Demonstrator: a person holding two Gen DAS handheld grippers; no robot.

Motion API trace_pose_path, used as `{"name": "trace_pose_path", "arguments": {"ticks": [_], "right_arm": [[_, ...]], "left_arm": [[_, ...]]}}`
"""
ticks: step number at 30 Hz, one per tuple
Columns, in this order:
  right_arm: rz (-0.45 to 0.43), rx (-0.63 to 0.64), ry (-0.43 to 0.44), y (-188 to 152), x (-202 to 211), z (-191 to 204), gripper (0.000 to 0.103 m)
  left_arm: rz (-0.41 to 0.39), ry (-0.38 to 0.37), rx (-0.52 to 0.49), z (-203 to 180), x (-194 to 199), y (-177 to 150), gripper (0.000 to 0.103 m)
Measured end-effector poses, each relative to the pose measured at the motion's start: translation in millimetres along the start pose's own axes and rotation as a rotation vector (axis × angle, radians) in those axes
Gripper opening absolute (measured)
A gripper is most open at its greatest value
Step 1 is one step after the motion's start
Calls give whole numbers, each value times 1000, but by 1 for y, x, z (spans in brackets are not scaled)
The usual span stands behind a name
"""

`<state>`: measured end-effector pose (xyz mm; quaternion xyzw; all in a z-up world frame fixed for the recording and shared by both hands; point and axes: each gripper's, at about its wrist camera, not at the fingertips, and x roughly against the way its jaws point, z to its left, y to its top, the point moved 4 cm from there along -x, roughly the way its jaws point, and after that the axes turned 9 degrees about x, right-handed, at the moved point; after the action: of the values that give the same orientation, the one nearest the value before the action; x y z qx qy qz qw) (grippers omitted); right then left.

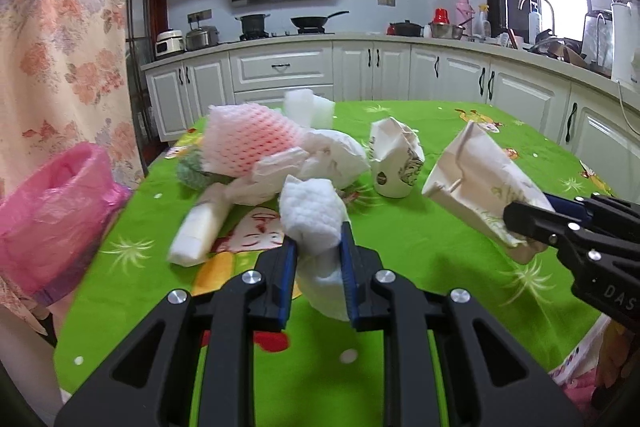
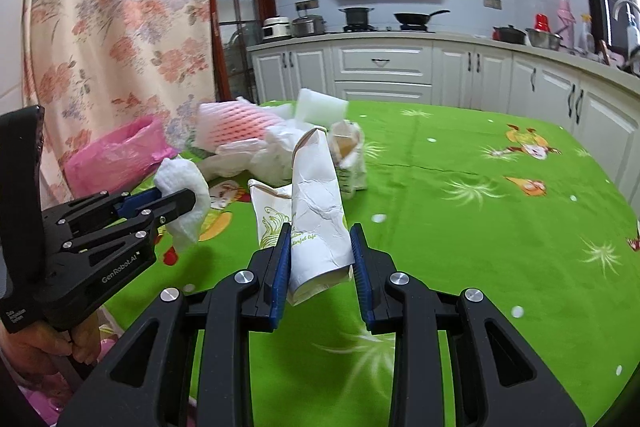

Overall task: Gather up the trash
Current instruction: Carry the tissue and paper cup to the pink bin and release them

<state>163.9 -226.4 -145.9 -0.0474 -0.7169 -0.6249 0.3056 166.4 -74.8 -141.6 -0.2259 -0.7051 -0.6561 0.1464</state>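
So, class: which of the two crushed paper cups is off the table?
The flattened paper cup gripped in the right claw; the other cup stands on the green tablecloth.

We see left tongs point(image 1: 318, 247) clamping a tissue point(image 1: 312, 217); right tongs point(image 1: 532, 225) grip a paper bag point(image 1: 480, 175) over the bench point(image 1: 440, 227).

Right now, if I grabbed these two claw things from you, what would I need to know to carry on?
Left gripper: shut on a white paper towel wad, lifted off the table.
Right gripper: shut on a flattened paper cup, also lifted.
Pink-lined bin: at the table's left edge, open.
Done: two pieces picked up; neither is in the bin yet.
Left: drop both in, then clear the pile on the green tablecloth: pink foam net, white plastic bag, crushed paper cup, white foam block, a white roll.
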Motion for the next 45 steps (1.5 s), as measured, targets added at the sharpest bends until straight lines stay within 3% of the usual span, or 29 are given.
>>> {"name": "trace_pose_path", "arguments": {"ticks": [16,28,36,45], "right_arm": [[-23,110,127,43,-22,71,28],[-68,180,256,99,-59,146,28],[-96,196,348,140,-86,198,28],[-71,152,450,183,-132,245,28]], "left_arm": [[-43,69,114,72,53,-2,20],[-137,200,196,149,89,29,21],[-150,286,226,205,94,53,21],[-140,375,278,288,71,87,22]]}}
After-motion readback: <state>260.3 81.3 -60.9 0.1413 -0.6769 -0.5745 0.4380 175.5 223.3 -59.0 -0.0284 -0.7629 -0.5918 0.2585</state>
